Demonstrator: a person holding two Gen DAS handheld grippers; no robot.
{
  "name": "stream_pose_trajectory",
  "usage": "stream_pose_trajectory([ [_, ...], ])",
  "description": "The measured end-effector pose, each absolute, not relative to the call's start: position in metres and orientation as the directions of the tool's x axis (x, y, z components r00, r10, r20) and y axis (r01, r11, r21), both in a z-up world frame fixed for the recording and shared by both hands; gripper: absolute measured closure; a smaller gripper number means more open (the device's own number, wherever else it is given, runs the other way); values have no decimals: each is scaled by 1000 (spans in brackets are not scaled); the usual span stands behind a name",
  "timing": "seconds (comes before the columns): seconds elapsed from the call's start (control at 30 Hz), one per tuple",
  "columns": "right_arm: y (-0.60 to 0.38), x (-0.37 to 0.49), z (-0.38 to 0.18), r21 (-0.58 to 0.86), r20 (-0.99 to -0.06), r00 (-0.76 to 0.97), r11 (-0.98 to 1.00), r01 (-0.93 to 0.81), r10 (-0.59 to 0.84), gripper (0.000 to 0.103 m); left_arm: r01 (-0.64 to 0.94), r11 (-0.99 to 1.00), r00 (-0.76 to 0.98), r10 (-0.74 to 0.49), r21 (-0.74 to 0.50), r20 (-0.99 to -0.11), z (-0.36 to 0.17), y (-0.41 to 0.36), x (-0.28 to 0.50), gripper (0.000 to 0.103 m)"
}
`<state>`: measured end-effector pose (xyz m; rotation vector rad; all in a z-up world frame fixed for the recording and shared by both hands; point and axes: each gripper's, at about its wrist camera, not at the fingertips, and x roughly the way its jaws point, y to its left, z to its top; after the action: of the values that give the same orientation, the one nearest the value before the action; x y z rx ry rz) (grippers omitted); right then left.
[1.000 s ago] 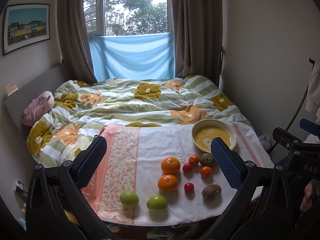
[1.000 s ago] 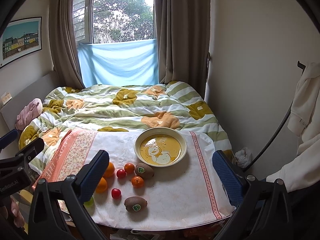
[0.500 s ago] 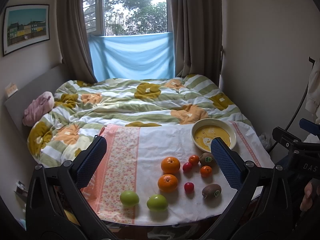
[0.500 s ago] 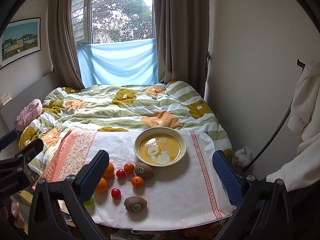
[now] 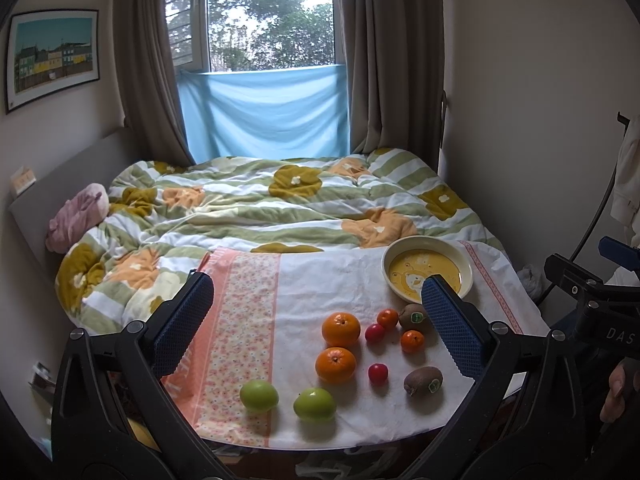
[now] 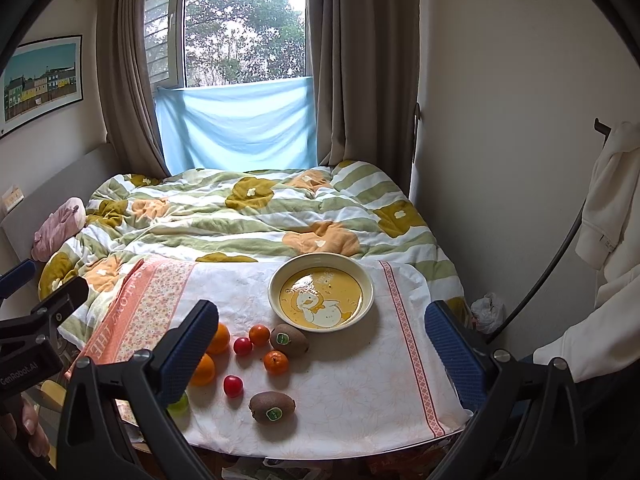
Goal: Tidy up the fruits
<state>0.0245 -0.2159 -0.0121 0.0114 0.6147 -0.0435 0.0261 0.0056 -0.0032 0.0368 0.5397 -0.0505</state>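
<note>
Fruit lies on a cloth-covered table (image 5: 320, 280): two green apples (image 5: 259, 395) (image 5: 314, 405), two oranges (image 5: 341, 329) (image 5: 335, 365), two small tangerines (image 5: 387, 318) (image 5: 412, 341), two cherry tomatoes (image 5: 375, 332) (image 5: 377, 373) and two kiwis (image 5: 414, 315) (image 5: 423, 380). A yellow bowl (image 6: 276, 284) stands behind them, with no fruit in it. My left gripper (image 5: 320, 320) and right gripper (image 6: 320, 340) are both open and empty, held above the table's near edge.
A bed with a flowered quilt (image 5: 280, 200) lies behind the table. A wall (image 6: 520, 120) is on the right, with a white garment (image 6: 616, 200) hanging. The other gripper shows at the right edge of the left wrist view (image 5: 592, 304).
Both views have shifted very slightly; the fruit and bowl have not moved, and both grippers stay open.
</note>
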Motion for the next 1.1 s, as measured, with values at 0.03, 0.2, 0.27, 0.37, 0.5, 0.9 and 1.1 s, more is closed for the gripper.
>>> stream_pose_trajectory([
  [0.03,-216,25,-12,-2,-577,816,999,44,-38,0,57,998,857,-38,22,-514,-3,6,26,0],
  [0.2,-216,25,-12,-5,-577,816,999,44,-39,0,57,998,857,-37,23,-514,-3,5,26,0],
  [0.27,-217,25,-12,-2,-577,816,999,42,-36,0,54,998,859,-32,29,-511,-2,5,26,0],
  [0.37,-216,25,-12,-2,-576,816,999,44,-37,0,55,998,862,-33,29,-507,-2,5,23,0],
  [0.5,-217,25,-12,-1,-576,816,999,44,-37,0,55,998,862,-32,29,-506,-1,5,22,0],
  [0.9,-215,28,-14,-11,-605,794,998,59,-53,0,93,996,834,-73,8,-547,0,11,26,0],
  [1.1,-216,44,-45,21,-654,756,997,68,-38,0,99,995,779,-95,-28,-620,-40,21,35,0],
])
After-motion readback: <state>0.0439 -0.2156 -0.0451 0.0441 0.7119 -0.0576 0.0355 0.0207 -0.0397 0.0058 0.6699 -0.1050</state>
